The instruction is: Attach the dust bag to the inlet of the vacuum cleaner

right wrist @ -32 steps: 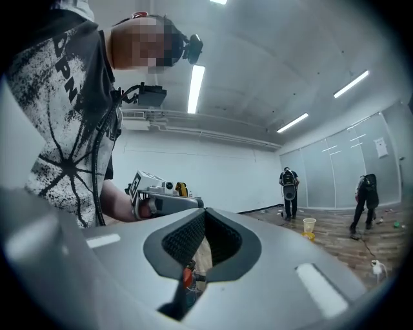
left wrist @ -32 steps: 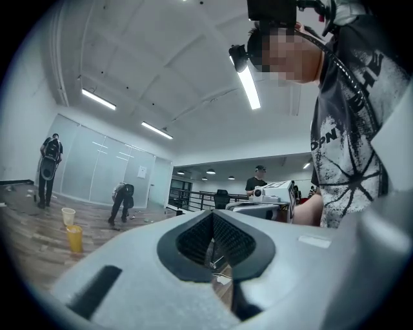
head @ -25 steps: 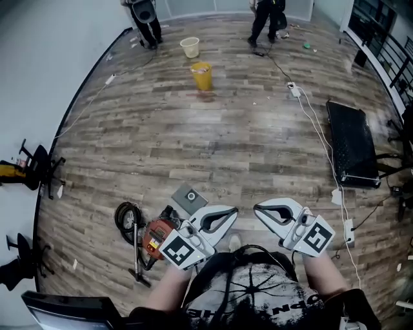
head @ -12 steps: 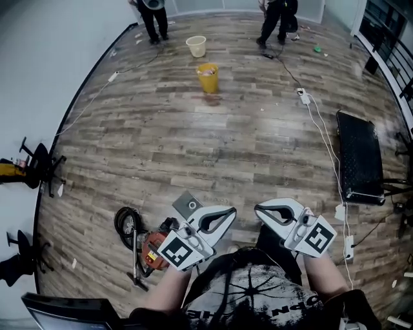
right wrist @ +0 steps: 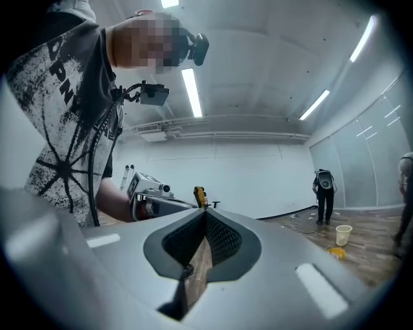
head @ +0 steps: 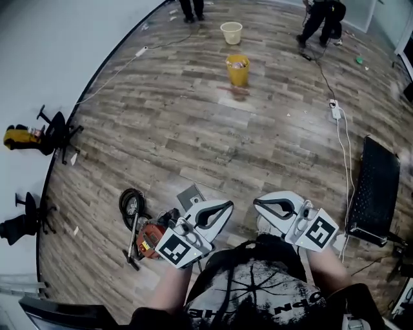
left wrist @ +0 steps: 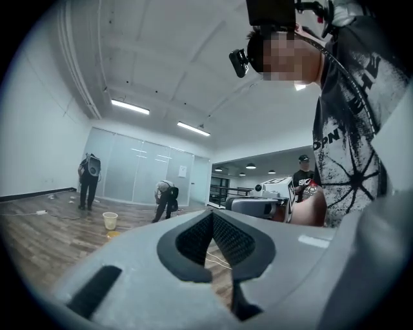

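In the head view the orange-red vacuum cleaner (head: pixel 152 236) lies on the wooden floor at lower left, with its black hose (head: pixel 131 203) coiled beside it. A flat grey piece with a round hole, apparently the dust bag (head: pixel 190 195), lies just right of it. My left gripper (head: pixel 227 207) is held before my chest, above and right of the vacuum, shut and empty. My right gripper (head: pixel 257 203) faces it, also shut and empty. The left gripper view shows the left gripper (left wrist: pixel 211 216) with its jaws together. So does the right gripper view for the right gripper (right wrist: pixel 205 213).
A yellow bucket (head: pixel 237 69) and a cream bucket (head: pixel 231 32) stand far ahead. A power strip (head: pixel 335 111) with a white cable runs down the right side beside a black mat (head: pixel 377 190). Office chairs (head: pixel 53 134) stand by the left wall. People (head: pixel 322 16) work at the back.
The head view has swung: the buckets and cable have shifted right and more of the left wall shows. Both grippers stay shut, held the same way before the chest.
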`<state>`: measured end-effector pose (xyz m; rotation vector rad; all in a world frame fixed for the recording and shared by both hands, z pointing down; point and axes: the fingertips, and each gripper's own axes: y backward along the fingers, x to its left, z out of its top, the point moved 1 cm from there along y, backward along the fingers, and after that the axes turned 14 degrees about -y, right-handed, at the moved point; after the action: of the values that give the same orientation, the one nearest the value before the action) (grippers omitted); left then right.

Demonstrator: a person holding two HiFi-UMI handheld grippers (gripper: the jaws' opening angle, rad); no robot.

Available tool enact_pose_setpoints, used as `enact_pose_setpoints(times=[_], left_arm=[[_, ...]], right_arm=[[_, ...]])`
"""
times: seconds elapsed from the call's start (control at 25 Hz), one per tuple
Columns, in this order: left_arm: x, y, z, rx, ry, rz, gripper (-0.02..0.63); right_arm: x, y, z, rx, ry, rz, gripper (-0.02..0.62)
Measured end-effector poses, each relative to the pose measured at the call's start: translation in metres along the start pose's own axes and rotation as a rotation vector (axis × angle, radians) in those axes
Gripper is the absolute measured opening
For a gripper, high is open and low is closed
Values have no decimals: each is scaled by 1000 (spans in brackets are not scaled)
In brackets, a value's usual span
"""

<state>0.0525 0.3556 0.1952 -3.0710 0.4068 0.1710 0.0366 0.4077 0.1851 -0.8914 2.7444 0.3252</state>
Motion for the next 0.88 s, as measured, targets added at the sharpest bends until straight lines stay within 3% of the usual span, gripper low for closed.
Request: enact_pose_setpoints(times=[0.16, 0.32, 0.6, 0.88], left_arm=[[24, -10, 3, 20, 17, 129, 0], [45, 8, 12, 37, 13, 293, 0], [93, 103, 14, 67, 29, 603, 0], [143, 191, 20, 31, -3, 761, 0]], right_arm=[[-32, -5, 10, 46, -36, 80, 6], [-40, -41, 15, 98, -44, 237, 6], [-1, -159, 8, 181, -70, 551, 6], [48, -263, 2, 258, -23, 729, 6]])
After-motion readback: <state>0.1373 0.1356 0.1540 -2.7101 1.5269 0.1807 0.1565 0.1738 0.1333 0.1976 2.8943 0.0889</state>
